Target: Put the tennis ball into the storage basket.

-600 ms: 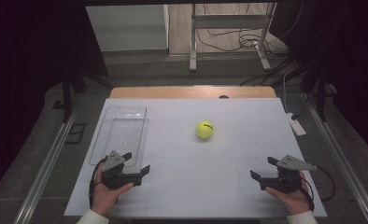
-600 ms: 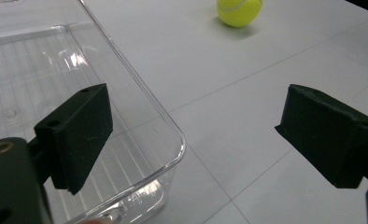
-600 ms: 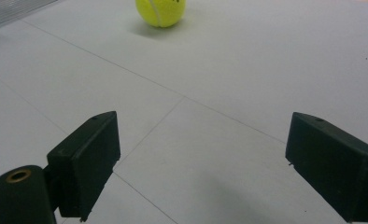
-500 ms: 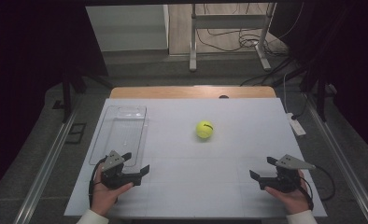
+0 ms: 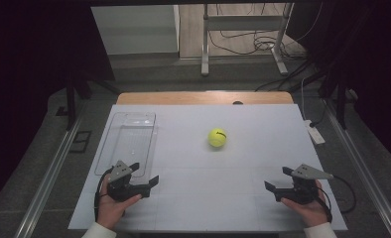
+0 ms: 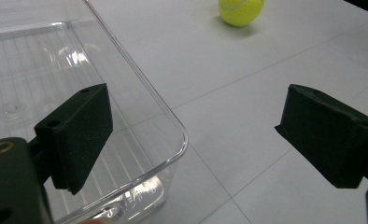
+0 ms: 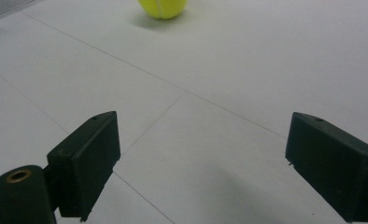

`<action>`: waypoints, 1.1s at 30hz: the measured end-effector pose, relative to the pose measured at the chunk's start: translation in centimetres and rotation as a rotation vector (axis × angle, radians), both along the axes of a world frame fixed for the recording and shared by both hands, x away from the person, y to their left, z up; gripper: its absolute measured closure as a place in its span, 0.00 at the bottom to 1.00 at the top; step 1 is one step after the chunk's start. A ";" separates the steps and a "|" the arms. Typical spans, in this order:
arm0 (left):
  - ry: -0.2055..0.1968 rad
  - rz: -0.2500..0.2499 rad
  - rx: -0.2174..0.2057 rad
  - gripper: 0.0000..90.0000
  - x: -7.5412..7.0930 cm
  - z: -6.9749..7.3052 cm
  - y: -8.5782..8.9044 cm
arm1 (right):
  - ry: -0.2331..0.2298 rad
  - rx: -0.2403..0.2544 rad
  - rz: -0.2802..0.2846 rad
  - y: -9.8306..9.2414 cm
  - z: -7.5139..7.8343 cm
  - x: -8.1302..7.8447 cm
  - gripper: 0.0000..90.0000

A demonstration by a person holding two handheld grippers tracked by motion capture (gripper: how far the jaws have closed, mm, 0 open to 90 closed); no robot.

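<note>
Well ahead of both grippers: tennis ball [image 5: 217, 137].

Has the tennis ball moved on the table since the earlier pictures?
No. The tennis ball lies at the same spot, right of the clear tray.

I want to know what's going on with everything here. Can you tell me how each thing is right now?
Tennis ball: resting alone on the white table, nothing touching it.
Clear tray: upright, empty, at the table's left side.
Left claw: open, holding nothing, beside the tray's near corner.
Right claw: open, holding nothing, pointing toward the ball.
</note>
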State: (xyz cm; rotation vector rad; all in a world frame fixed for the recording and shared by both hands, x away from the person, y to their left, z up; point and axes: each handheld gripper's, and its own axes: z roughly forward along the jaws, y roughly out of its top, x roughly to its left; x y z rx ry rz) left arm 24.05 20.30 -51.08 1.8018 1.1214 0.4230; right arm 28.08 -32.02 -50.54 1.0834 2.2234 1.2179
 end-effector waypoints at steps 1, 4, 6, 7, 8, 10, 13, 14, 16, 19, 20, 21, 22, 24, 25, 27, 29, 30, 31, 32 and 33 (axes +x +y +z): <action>-0.002 0.001 0.000 0.12 0.0 0.0 -0.1 | 0.002 0.002 -0.002 -0.1 0.0 0.0 0.12; -0.002 -0.009 0.013 0.12 0.0 0.0 -0.1 | 0.004 0.011 -0.005 -0.1 0.0 0.2 0.12; -0.005 -0.012 0.016 0.12 -0.1 -0.1 -0.2 | 0.004 0.012 -0.005 0.0 0.0 0.2 0.12; -0.005 -0.012 0.012 0.12 -0.2 -0.1 -0.2 | 0.004 0.012 -0.002 0.0 0.0 0.2 0.12; -0.004 -0.014 0.010 0.12 -0.2 -0.1 -0.2 | 0.005 0.015 -0.001 0.1 0.1 0.1 0.12; -0.006 -0.014 0.011 0.12 -0.2 -0.1 -0.2 | 0.002 0.017 0.000 0.2 0.1 0.0 0.12; -0.009 -0.008 0.008 0.12 -0.2 0.0 -0.2 | 0.006 0.011 0.003 0.3 0.0 0.0 0.12; -0.012 -0.008 0.008 0.12 -0.2 0.0 -0.2 | 0.006 0.011 0.003 0.3 0.0 0.0 0.12; -0.012 -0.007 0.012 0.12 -0.2 0.1 -0.3 | 0.008 0.010 0.004 0.2 0.0 -0.1 0.12; -0.002 -0.007 0.013 0.12 0.0 0.2 -0.4 | 0.009 0.021 0.010 0.3 0.0 0.1 0.12; 0.002 -0.007 0.008 0.12 0.0 0.3 -0.4 | 0.010 0.021 0.012 0.3 -0.1 0.1 0.12; 0.002 -0.007 0.008 0.12 0.0 0.3 -0.4 | 0.010 0.021 0.012 0.3 -0.1 0.1 0.12; 0.009 -0.015 0.003 0.12 0.0 0.5 -0.5 | 0.010 0.020 0.014 0.3 -0.1 0.1 0.12; 0.011 -0.019 0.010 0.12 0.0 0.6 -0.7 | 0.010 0.023 0.014 0.3 -0.1 0.1 0.12; 0.011 -0.018 0.014 0.12 0.0 0.8 -0.9 | 0.010 0.025 0.013 0.2 0.0 0.1 0.12; 0.008 -0.019 0.013 0.12 0.0 1.1 -1.2 | 0.010 0.025 0.012 0.2 0.0 0.1 0.12; 0.000 -0.015 0.028 0.12 0.0 1.5 -1.6 | 0.008 0.027 0.016 0.2 0.0 0.1 0.12; -0.001 -0.016 0.029 0.12 0.1 1.6 -1.7 | 0.007 0.026 0.017 0.2 0.0 0.1 0.12; -0.001 -0.016 0.029 0.12 0.1 1.6 -1.7 | 0.007 0.028 0.020 0.2 0.0 0.1 0.12; -0.003 -0.014 0.031 0.12 0.1 1.8 -1.8 | 0.007 0.028 0.020 0.2 0.0 0.1 0.12; -0.004 -0.012 0.031 0.12 0.2 1.9 -1.9 | 0.006 0.029 0.021 0.2 0.0 0.1 0.12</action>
